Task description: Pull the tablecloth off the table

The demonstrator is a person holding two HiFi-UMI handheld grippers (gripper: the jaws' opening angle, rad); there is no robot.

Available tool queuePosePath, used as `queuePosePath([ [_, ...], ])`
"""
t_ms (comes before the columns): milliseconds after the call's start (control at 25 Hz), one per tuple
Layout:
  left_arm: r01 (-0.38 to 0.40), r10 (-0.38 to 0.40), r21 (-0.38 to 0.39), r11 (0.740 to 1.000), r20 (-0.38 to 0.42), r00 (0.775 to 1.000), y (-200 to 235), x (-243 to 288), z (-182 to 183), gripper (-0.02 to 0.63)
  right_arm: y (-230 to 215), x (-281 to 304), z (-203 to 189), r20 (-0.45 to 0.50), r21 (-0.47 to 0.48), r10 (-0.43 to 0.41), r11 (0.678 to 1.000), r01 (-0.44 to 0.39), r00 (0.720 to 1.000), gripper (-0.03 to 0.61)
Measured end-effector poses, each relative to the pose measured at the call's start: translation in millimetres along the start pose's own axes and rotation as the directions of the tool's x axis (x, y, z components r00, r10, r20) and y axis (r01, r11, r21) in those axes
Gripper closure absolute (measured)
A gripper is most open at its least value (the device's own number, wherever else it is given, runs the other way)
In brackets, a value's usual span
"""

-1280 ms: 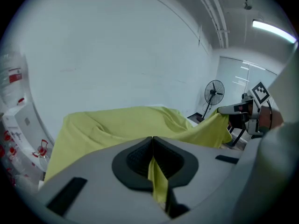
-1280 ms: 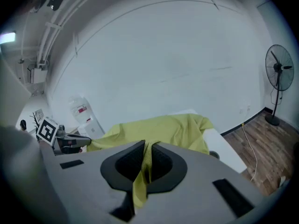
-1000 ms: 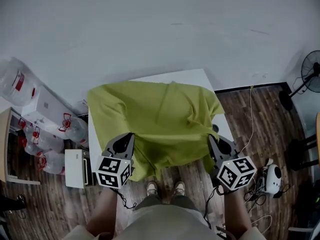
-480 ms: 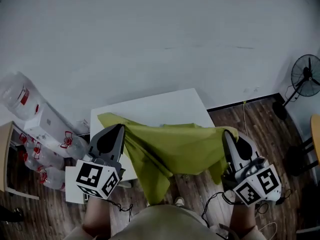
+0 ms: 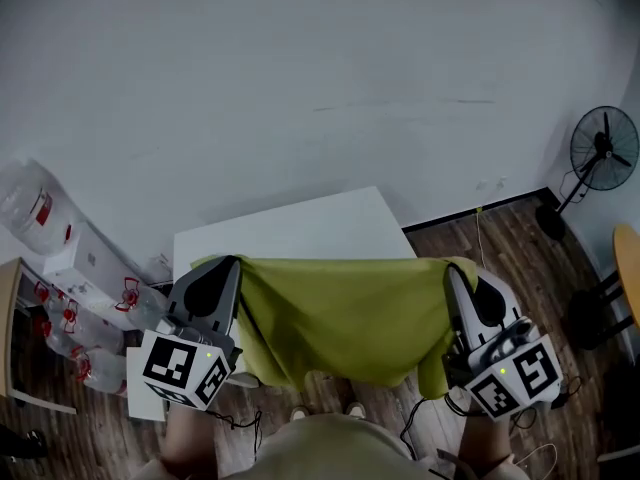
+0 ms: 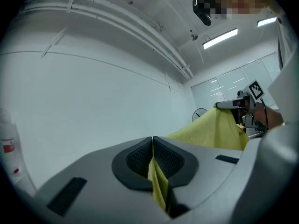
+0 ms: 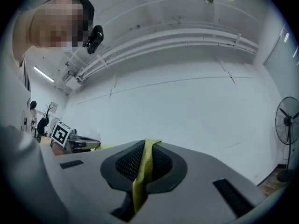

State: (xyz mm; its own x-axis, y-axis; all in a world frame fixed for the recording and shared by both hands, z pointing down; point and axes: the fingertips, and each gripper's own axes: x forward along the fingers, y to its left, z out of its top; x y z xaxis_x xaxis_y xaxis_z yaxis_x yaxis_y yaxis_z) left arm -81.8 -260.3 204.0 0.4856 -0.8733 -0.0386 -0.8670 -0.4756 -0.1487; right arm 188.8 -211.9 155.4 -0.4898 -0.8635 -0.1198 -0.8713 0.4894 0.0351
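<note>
The yellow-green tablecloth (image 5: 340,313) hangs stretched between my two grippers, lifted clear of the white table (image 5: 285,233) and covering its near edge from the head view. My left gripper (image 5: 232,265) is shut on the cloth's left corner; a strip of the tablecloth (image 6: 156,181) shows pinched between its jaws. My right gripper (image 5: 452,271) is shut on the right corner, and a fold of the tablecloth (image 7: 142,169) runs between its pads. Both grippers point up at the wall. From the left gripper view the tablecloth (image 6: 212,129) spans across to the right gripper (image 6: 245,104).
Water bottles (image 5: 30,203) and white boxes (image 5: 85,258) stand at the left of the table. A standing fan (image 5: 600,153) is at the right on the wooden floor (image 5: 500,243). A grey wall (image 5: 300,78) rises behind the table. The person's shoes (image 5: 352,409) show below the cloth.
Both grippers rose and drew apart and back, lifting the cloth off the tabletop. It went from spread over the table to hanging taut between the jaws, and the white top is now bare.
</note>
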Motion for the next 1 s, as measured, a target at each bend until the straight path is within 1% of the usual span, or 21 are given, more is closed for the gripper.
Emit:
queuePosePath([
  [200,0.013,-0.013,-0.009,1.0,-0.061,0.998,-4,6,-23,0.591,-9,3,-36,-0.089,0.032,-0.006,0.999,0.008,0.996,0.546],
  [400,0.013,-0.017,-0.029,0.999,-0.125,0.992,-4,10,-54,0.591,-13,10,-80,-0.183,0.057,-0.009,0.998,0.02,0.983,0.546],
  [560,-0.01,0.003,-0.034,0.999,-0.201,0.98,0,8,-85,0.591,-7,18,-109,-0.24,0.087,0.006,0.996,0.015,0.971,0.546],
  [800,-0.033,0.007,-0.086,0.996,-0.285,0.959,-2,4,-130,0.591,-6,27,-146,-0.31,0.1,0.034,0.995,-0.003,0.95,0.546],
  [1000,-0.041,0.003,-0.109,0.993,-0.331,0.943,1,-4,-152,0.591,-2,31,-168,-0.354,0.126,0.076,0.991,-0.033,0.932,0.546],
])
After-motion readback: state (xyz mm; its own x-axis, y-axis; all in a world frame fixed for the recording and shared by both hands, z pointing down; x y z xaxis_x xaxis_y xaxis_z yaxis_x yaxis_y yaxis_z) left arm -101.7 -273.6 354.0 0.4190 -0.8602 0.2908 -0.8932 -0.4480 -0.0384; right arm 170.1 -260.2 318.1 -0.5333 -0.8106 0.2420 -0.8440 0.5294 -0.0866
